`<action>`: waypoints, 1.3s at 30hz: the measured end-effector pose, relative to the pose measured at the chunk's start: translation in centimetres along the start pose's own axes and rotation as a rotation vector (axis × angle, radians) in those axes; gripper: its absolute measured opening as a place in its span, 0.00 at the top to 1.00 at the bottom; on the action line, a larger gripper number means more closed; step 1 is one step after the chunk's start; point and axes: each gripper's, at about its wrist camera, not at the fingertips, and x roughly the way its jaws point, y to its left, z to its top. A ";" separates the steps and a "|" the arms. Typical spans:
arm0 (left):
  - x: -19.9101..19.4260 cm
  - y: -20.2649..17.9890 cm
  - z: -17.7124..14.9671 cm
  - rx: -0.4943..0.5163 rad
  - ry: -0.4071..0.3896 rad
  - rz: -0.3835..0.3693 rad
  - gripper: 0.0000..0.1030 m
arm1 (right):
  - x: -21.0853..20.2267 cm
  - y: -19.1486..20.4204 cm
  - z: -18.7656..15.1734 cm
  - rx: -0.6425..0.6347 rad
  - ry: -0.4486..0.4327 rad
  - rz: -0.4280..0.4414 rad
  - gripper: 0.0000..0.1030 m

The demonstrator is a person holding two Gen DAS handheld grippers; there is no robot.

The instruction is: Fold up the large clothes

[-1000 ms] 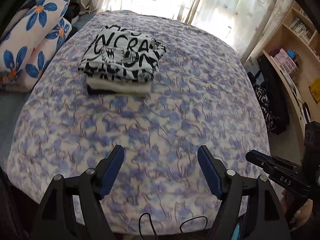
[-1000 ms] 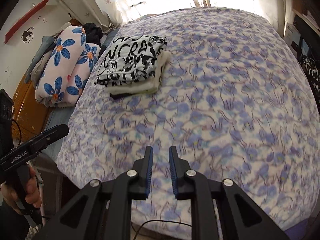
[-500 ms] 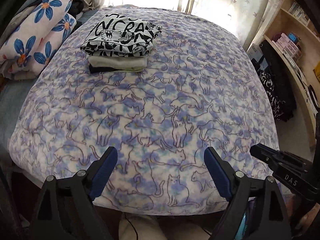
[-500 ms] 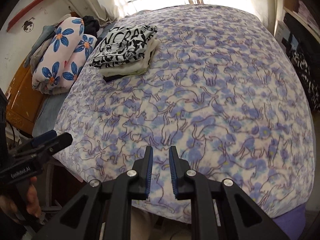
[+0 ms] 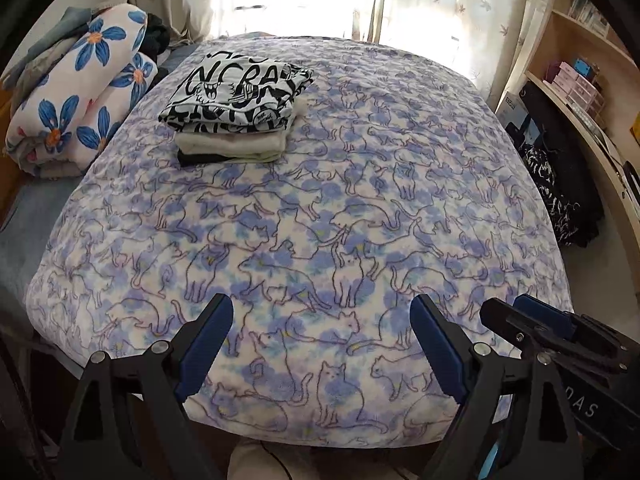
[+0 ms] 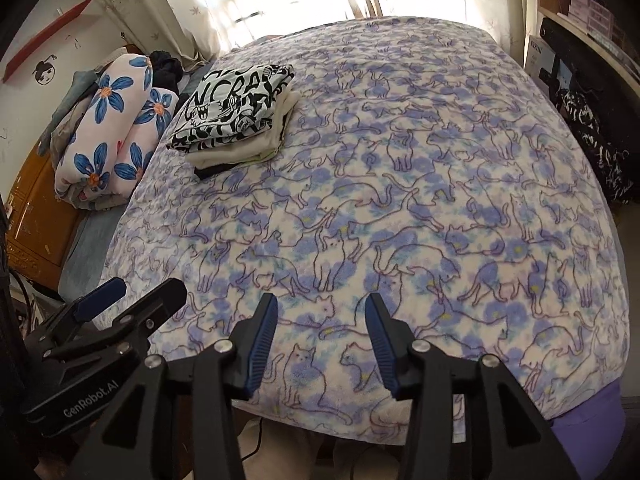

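- Since a second ago both views have drawn back toward the near edge of the bed (image 5: 60,288), so the stack of folded clothes (image 5: 236,114) sits farther up the frame.
- The left gripper (image 5: 322,340) hangs over the blanket's near edge with its jaws spread wide, having just been opening, and nothing between them.
- The right gripper (image 6: 322,336) has just been opening from nearly closed; its jaws stand partly apart and hold nothing.
- The stack lies on the far left part of the bed, well apart from both grippers.
- On top is a black-and-white lettered garment (image 6: 236,106), over a cream piece (image 5: 232,146) and a dark one at the bottom.
- The stack's long axis runs roughly across the bed, its layered edges facing the near side.
- A blue-and-white blanket with cat outlines (image 5: 360,208) covers the bed, lying smooth.
- A rolled quilt with blue flowers (image 5: 80,100) lies just left of the bed.
- Bright curtains (image 5: 440,8) hang beyond the far end.
- Wooden shelves (image 5: 580,64) stand at the right, dark patterned cloth (image 5: 556,184) heaped below them.
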 end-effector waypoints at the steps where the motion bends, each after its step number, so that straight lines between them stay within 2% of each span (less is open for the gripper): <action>1: 0.0 -0.2 0.1 0.001 -0.002 0.001 0.14 | -0.2 -0.1 0.2 -0.004 -0.007 -0.012 0.56; 17: 1.4 -1.7 1.2 0.009 0.023 0.003 0.14 | 0.0 -1.7 1.2 0.007 -0.008 -0.050 0.56; 39: 1.9 -1.7 1.1 0.006 0.038 -0.001 0.14 | 0.4 -2.3 1.4 0.007 0.003 -0.072 0.56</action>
